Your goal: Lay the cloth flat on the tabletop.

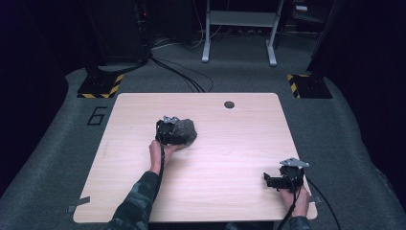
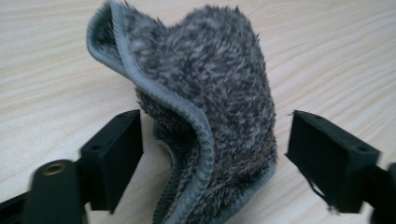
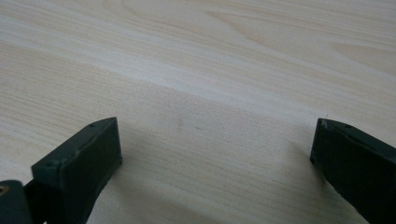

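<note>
A fuzzy dark grey cloth (image 1: 186,129) with a pale grey hem lies bunched up left of the middle of the light wooden table (image 1: 239,143). My left gripper (image 1: 173,132) reaches it from the near left. In the left gripper view the cloth (image 2: 210,88) stands up as a folded mound between the jaws of that gripper (image 2: 213,135). The left jaw is right at the cloth and a small gap shows at the right jaw, so it is open. My right gripper (image 1: 269,181) rests near the table's front right corner. Its jaws (image 3: 215,140) stand wide open over bare wood.
A small dark round hole (image 1: 229,104) sits near the table's far edge. Beyond the table are grey carpet, black cables (image 1: 184,74), a white desk frame (image 1: 239,28) and two stand bases with yellow-black stripes (image 1: 100,86) (image 1: 309,85).
</note>
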A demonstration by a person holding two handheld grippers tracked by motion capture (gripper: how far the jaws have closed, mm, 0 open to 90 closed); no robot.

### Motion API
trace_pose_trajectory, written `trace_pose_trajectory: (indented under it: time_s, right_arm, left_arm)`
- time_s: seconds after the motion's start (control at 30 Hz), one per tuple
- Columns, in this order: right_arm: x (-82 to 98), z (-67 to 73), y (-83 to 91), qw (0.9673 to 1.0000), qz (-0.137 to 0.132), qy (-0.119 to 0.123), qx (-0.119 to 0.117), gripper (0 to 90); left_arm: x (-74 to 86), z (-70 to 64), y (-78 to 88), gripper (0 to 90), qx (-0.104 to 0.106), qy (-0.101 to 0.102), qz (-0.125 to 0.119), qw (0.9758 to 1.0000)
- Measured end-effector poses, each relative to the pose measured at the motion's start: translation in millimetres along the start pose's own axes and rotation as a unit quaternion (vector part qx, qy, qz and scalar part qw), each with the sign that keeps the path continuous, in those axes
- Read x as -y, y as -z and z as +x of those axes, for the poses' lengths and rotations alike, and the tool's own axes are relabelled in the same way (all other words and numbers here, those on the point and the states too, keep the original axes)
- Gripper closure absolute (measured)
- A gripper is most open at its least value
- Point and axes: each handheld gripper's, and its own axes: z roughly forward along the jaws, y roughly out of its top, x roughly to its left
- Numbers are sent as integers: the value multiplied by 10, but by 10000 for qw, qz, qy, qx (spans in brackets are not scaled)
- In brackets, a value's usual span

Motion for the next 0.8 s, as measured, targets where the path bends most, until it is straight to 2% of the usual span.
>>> trace_pose_trajectory:
  time_s: [0.07, 0.13, 0.17, 0.23, 0.33, 0.43, 0.53, 0.63, 0.77, 0.8]
  right_arm:
    - [0, 1, 0, 10000, 4, -3, -3, 15]
    - [0, 1, 0, 10000, 4, -2, -4, 15]
    - [0, 1, 0, 10000, 3, 0, -4, 15]
    - [0, 0, 0, 10000, 0, 5, -3, 15]
    - [0, 1, 0, 10000, 4, -1, -5, 15]
    - [0, 0, 0, 10000, 0, 2, -5, 15]
    - [0, 1, 0, 10000, 2, 1, -4, 15]
    - [0, -1, 0, 10000, -1, 2, -1, 16]
    - [0, 0, 0, 10000, 0, -2, -1, 16]
    - [0, 0, 0, 10000, -1, -1, -1, 16]
  left_arm:
    - [29, 1, -41, 277, 58, 40, 50, 10000]
    - [60, -3, -78, 401, 32, 67, 78, 9999]
    - [86, -7, -99, 437, 26, 64, 60, 10000]
    - [114, -5, -101, 605, -24, 69, 3, 10000]
    - [114, -13, -84, 770, -34, 148, -148, 9998]
    - [86, -39, -15, 814, -4, 20, -265, 9996]
    - [57, -61, 77, 826, 20, -79, -440, 9990]
    - [36, -81, 152, 826, 39, -197, -501, 9985]
    - [5, -140, 373, 826, 141, -329, -742, 9966]
    - [3, -164, 433, 826, 162, -415, -784, 9959]
